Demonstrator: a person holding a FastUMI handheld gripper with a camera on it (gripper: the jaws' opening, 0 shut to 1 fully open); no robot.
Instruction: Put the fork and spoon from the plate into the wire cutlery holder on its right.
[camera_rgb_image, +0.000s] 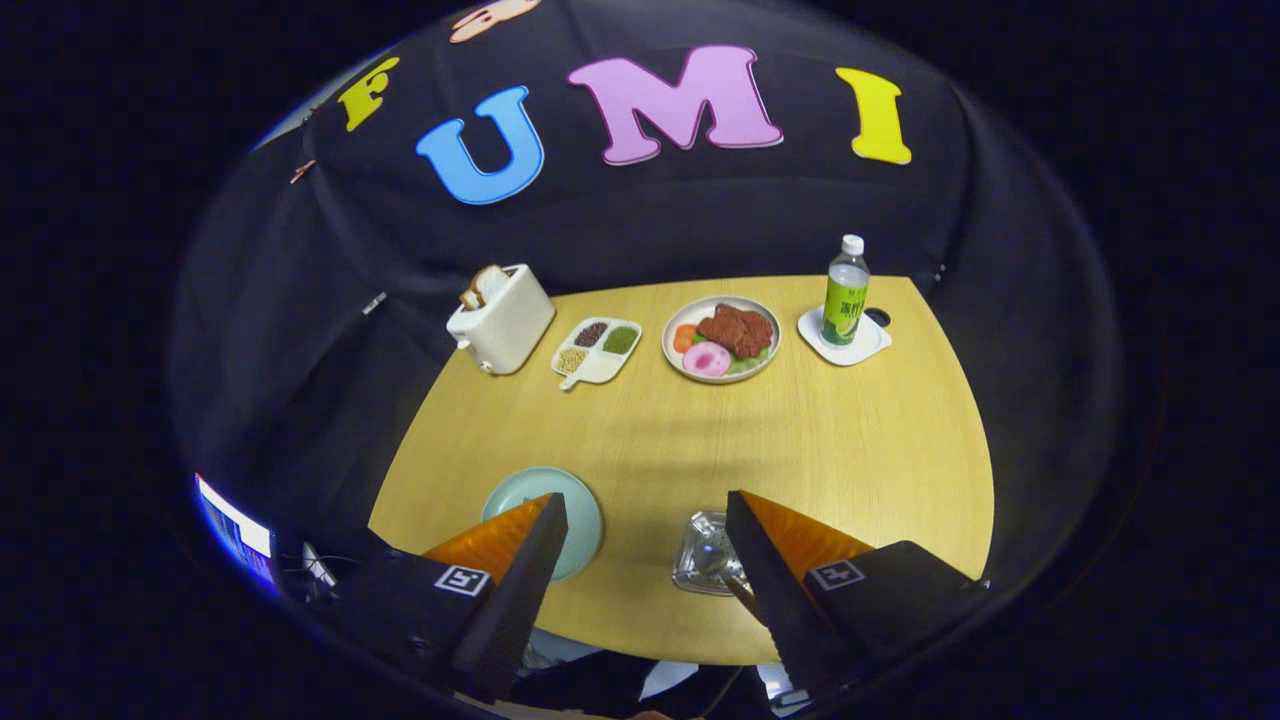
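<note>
Gripper: the hand-held two-finger gripper (645, 540) is hovering high over the near edge of the round pale wooden table (850, 440), its fingers standing wide apart and gripping nothing.

Plate: the pale green round plate (580, 500) is sitting just ahead of the left finger, which is covering part of it; no fork or spoon is showing on the bare part of the plate, and I cannot tell what is lying under the finger.

Holder: the silvery wire cutlery holder (700, 555) is standing to the plate's right, just beside the right finger; something metallic with a dark handle seems to be resting in it, though whether it is the fork, the spoon or both is too small to tell.

Progress: judging from this, the transfer is looking mostly or wholly done.

Risk, holder: the right finger is overlapping the holder's edge, so any sideways swing while lowering could be knocking the light wire frame over or sliding it.

Risk, hidden cutlery: a piece left under the left finger could be getting missed, or pushed off the plate.

Far side: a white toaster with bread (500, 318), a white divided dish of grains (597, 350), a plate of meat and vegetables (721, 338) and a green-labelled bottle on a white coaster (846, 300) are standing well apart from the gripper, out of harm's way.
</note>
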